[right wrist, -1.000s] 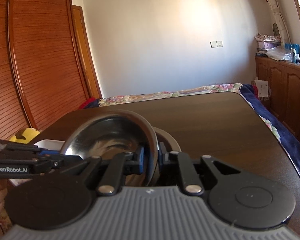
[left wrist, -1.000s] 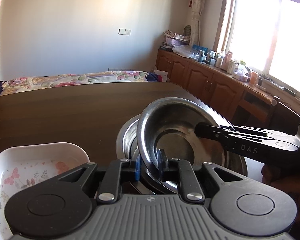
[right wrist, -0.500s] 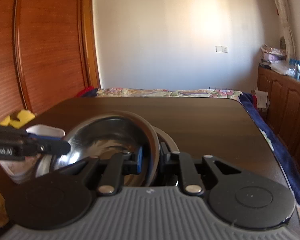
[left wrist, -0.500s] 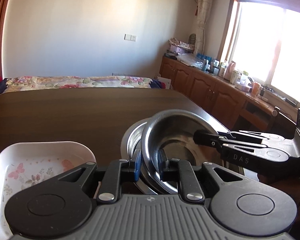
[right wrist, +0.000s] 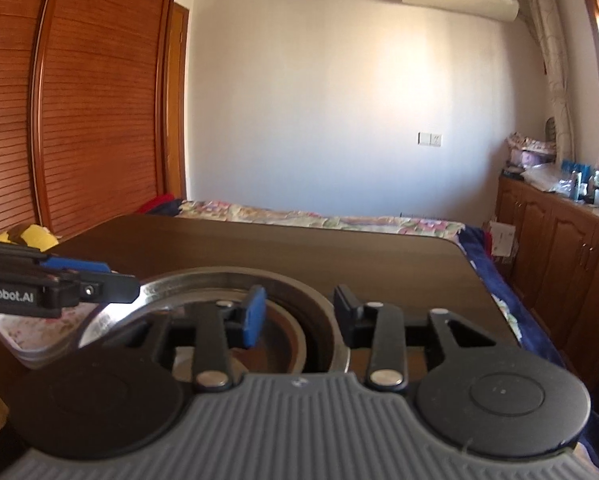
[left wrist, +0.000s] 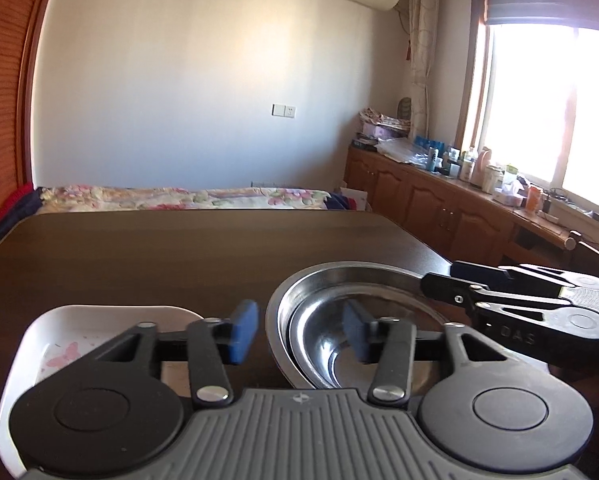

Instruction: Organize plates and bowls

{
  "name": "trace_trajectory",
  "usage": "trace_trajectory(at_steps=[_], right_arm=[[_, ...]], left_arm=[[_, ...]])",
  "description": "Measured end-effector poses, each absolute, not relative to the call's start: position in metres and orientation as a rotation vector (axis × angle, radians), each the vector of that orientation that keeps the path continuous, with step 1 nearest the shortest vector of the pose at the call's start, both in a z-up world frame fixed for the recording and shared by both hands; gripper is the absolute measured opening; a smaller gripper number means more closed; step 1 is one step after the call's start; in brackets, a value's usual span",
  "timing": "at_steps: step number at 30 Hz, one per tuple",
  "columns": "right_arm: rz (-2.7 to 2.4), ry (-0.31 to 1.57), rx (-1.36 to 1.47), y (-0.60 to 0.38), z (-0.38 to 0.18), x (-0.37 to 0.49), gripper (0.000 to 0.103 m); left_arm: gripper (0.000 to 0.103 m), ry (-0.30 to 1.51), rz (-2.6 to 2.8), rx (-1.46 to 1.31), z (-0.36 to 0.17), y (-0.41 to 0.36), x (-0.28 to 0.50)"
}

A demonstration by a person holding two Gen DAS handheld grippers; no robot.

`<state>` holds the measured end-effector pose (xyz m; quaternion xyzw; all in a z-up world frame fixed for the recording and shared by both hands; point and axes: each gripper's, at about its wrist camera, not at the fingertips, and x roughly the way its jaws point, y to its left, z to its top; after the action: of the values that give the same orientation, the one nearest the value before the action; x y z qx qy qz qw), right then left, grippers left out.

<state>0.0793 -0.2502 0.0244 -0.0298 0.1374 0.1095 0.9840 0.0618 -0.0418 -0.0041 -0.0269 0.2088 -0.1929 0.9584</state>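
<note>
Two steel bowls [left wrist: 327, 356] sit nested and level on the dark wooden table [left wrist: 139, 248]; the right wrist view shows their rim [right wrist: 227, 274]. My left gripper [left wrist: 299, 332] is open just above their left edge, with one pad over the rim and nothing between the pads. My right gripper [right wrist: 299, 314] is open over the bowls' right side, also holding nothing. Each gripper appears in the other's view: the right gripper [left wrist: 439, 276] at the bowls' far right rim, the left gripper [right wrist: 119, 276] at the left rim. A white floral dish [left wrist: 59, 340] lies left of the bowls.
The white floral dish [right wrist: 31, 332] sits by the table's near left corner. A bed with a floral cover [left wrist: 179, 196] lies beyond the table's far edge. Wooden cabinets [left wrist: 439, 208] with bottles run along the right wall under the window.
Both grippers were shut on the tilted upper steel bowl. They have let go and opened, and the bowl now rests level inside the lower one. Both cameras tilted upward.
</note>
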Motion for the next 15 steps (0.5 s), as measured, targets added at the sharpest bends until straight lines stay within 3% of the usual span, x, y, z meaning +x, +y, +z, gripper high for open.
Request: trace_trajectory(at_steps=[1,3,10,15], right_arm=[[0.215,0.271,-0.056,-0.252,0.023,0.079,0.044],[0.204,0.26,-0.039,-0.255,0.02,0.077,0.055],[0.164,0.258,0.015,-0.265,0.007,0.082,0.074],[0.175,0.258,0.043,-0.265,-0.003,0.088,0.074]], left_arm=[[0.063,0.42,-0.385,-0.046,-0.005,-0.043,0.062],[0.081,0.419,-0.373,-0.034,-0.006,-0.046,0.064],[0.097,0.417,-0.349,-0.006,-0.015,-0.052,0.065],[0.098,0.425,-0.363,0.001,-0.023,-0.057,0.065]])
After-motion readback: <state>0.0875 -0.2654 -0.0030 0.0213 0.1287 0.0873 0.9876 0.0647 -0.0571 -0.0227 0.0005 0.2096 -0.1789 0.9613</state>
